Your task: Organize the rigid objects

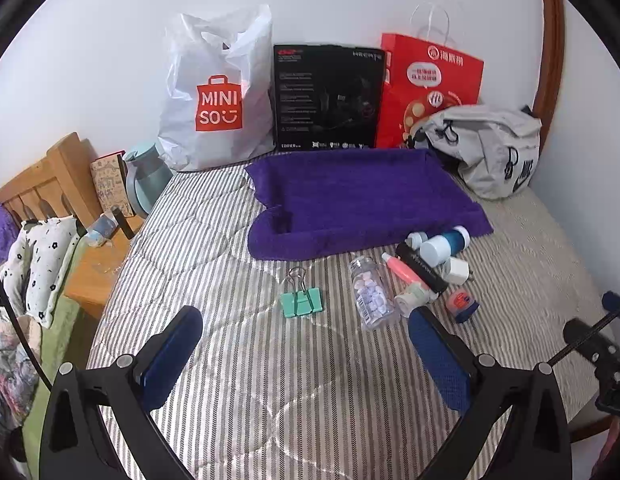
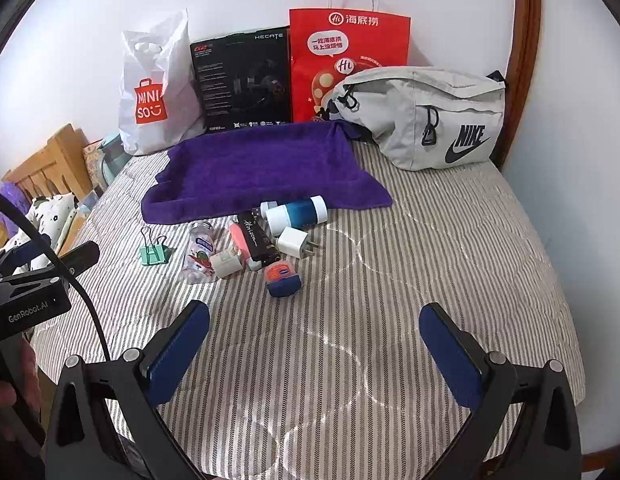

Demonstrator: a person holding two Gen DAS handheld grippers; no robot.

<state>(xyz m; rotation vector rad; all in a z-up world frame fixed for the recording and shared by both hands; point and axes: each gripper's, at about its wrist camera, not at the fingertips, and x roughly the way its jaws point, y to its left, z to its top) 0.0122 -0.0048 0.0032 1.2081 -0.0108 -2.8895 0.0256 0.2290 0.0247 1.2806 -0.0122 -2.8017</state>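
– Right, what are the grippers doing?

– Both are hanging over the striped quilt (image 2: pixel 350 360). Left gripper (image 1: pixel 305 344): fingers spread wide, gripping nothing. Right gripper (image 2: pixel 314 344): the same, blue pads apart, nothing between them. "GenRobot.AI" is showing on the left tool's body in the right wrist view.

– Where are the small things lying?

– Clustered just in front of the purple towel (image 2: pixel 261 168). Green binder clip (image 1: pixel 301 300) is sitting alone, left of the pile. Clear jar of pale tablets (image 1: pixel 372 292) is lying on its side beside it. Black stick (image 2: pixel 257 238) is reading something like "Horizon" in script, with a pink tube (image 2: pixel 241 242) touching its left edge. White-and-blue bottle (image 2: pixel 297 214) is lying across the back; white charger plug (image 2: pixel 295 242) just in front of it. Small blue-lidded tin (image 2: pixel 283 278), orange label too small to read, nearest the right gripper.

– Anything readable behind?

– White "MINISO" bag (image 1: pixel 217 100), black box (image 2: pixel 241 80) marked "HECATE", red paper bag (image 2: pixel 350 52) with Chinese print and "Hi", grey "NIKE" waist bag (image 2: pixel 430 120), all leaning along the wall.
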